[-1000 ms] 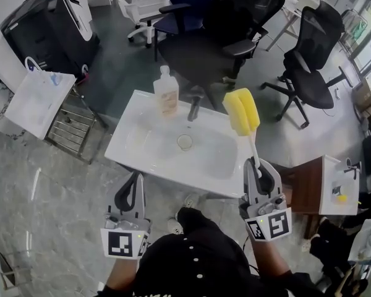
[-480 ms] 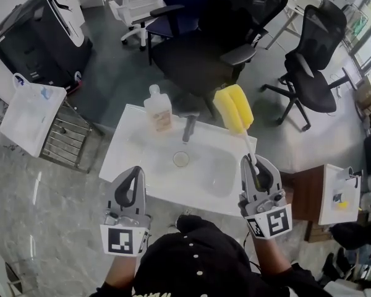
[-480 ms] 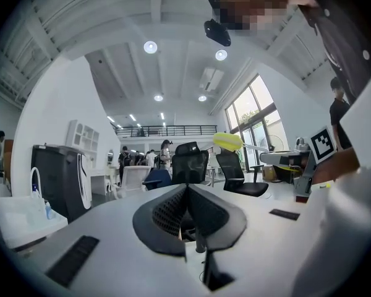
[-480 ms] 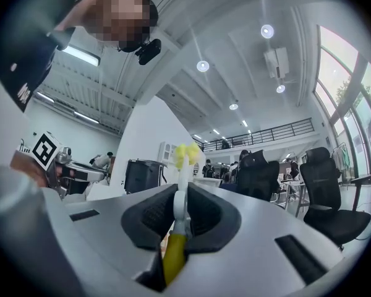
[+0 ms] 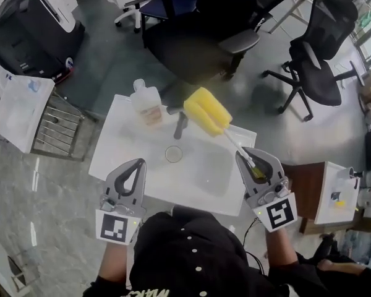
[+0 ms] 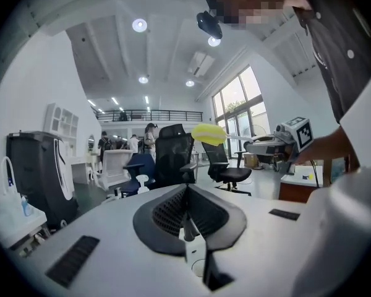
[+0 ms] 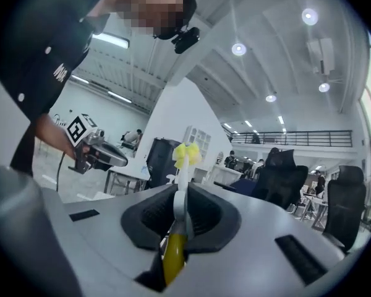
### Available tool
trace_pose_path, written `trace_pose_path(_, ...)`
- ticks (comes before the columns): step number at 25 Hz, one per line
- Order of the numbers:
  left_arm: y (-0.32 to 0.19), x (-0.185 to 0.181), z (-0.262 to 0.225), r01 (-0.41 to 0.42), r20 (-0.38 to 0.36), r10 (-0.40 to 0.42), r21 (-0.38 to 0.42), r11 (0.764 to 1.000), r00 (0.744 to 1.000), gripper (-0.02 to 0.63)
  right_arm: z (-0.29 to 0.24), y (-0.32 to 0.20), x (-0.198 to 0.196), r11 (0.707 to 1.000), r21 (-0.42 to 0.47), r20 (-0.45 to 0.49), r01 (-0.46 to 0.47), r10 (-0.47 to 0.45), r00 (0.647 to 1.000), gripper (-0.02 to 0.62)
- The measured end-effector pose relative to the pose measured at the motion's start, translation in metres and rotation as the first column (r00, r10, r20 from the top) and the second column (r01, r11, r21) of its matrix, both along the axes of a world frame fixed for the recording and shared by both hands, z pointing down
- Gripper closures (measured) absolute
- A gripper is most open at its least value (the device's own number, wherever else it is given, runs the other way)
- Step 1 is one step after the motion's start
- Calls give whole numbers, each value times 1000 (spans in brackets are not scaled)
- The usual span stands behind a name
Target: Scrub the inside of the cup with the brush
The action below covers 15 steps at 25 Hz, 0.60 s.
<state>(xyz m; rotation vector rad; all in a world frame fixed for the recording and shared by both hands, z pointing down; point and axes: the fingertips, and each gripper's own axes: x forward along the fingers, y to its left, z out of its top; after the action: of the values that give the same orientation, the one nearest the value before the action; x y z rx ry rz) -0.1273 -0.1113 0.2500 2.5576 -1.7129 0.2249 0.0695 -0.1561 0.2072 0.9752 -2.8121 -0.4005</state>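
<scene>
A brush with a yellow sponge head [image 5: 208,110] and a thin white shaft leans up and to the left over the white sink [image 5: 120,159]. My right gripper [image 5: 248,155] is shut on the brush's yellow handle [image 7: 173,252] at the sink's right front corner. In the right gripper view the sponge head [image 7: 187,155] stands beyond the jaws. My left gripper [image 5: 137,163] is shut with nothing in it and hangs over the sink's front left edge. In the left gripper view its jaws [image 6: 186,203] are pressed together, and the sponge head [image 6: 208,133] shows to the right. I cannot make out a cup.
A soap bottle [image 5: 146,104] and a dark faucet [image 5: 180,124] stand at the sink's back rim, with the drain [image 5: 173,154] in the basin. Office chairs [image 5: 198,36] [image 5: 321,60] stand behind. A wire rack with a white bag [image 5: 21,113] is left, a small wooden table [image 5: 303,190] right.
The brush has tipped from nearly upright to leaning left over the basin. Both grippers have come forward over the sink's front edge. The left jaws stayed shut.
</scene>
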Motion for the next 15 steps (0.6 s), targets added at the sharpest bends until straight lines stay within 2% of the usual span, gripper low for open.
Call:
trace_pose_path(2,-5,-2,15,-17,27,18,-35,999,999,580,15,-3,2,998,-19,-85,56,-57,995,549)
trace_pose_path(4,-11,-7,31,-16,43,19,-68,998,999,581,35,-3,2,992,-43,-203,118,-125,971,549)
trace_pose_path(8,-22,-22,74,-20,81,34,-162,987,996,580,78,9,-10,962,-82,-391,262,-273,879,549)
trace_pose_path(11,-32,-24,113,-95,154,131,-219,971,979,578,115,19,-23,931,-118,-514,344,-354,781,549)
trace_pose_path(15,-44,-15,164,-209,208,274,-286,935,939,577,177,19,-33,896,-176,-685,408,-409,603,551)
